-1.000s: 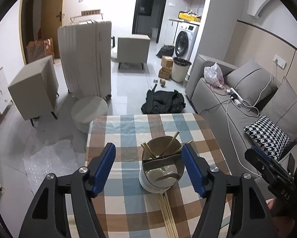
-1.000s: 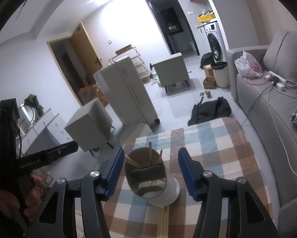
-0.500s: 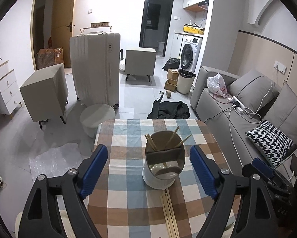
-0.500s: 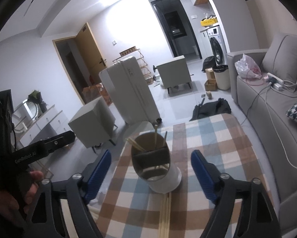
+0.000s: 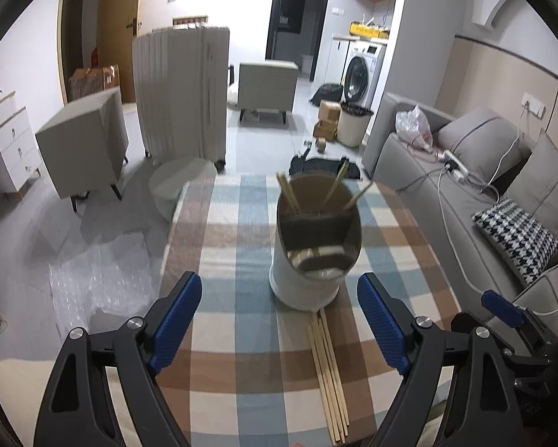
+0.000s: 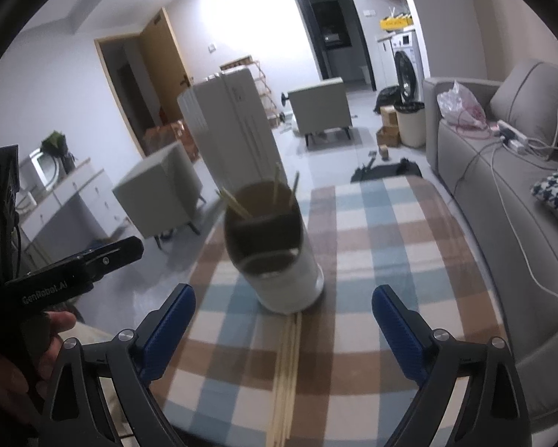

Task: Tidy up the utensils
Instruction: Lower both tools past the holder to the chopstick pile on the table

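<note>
A white cylindrical utensil holder (image 5: pixel 316 257) (image 6: pixel 279 260) stands on the checked tablecloth (image 5: pixel 234 231) (image 6: pixel 383 246). A few wooden chopsticks (image 5: pixel 288 193) (image 6: pixel 238 206) lean in its back compartment. A bundle of several loose chopsticks (image 5: pixel 329 365) (image 6: pixel 286 372) lies flat on the cloth just in front of the holder. My left gripper (image 5: pixel 278 278) hovers short of the holder, open and empty. My right gripper (image 6: pixel 284 291) hangs above the loose bundle; its jaws are opening and nothing is between them.
A grey sofa (image 5: pixel 446 201) with a houndstooth pillow (image 5: pixel 517 234) and trailing cables runs along the table's right side. Left of the table are bubble wrap (image 5: pixel 100 279) on the floor, a round stool (image 5: pixel 178 186), a white suitcase (image 5: pixel 182 93) and grey cabinets.
Both grippers' jaws have spread wider. Both views have sunk closer to the table, so the holder looms larger and the loose chopsticks show in full.
</note>
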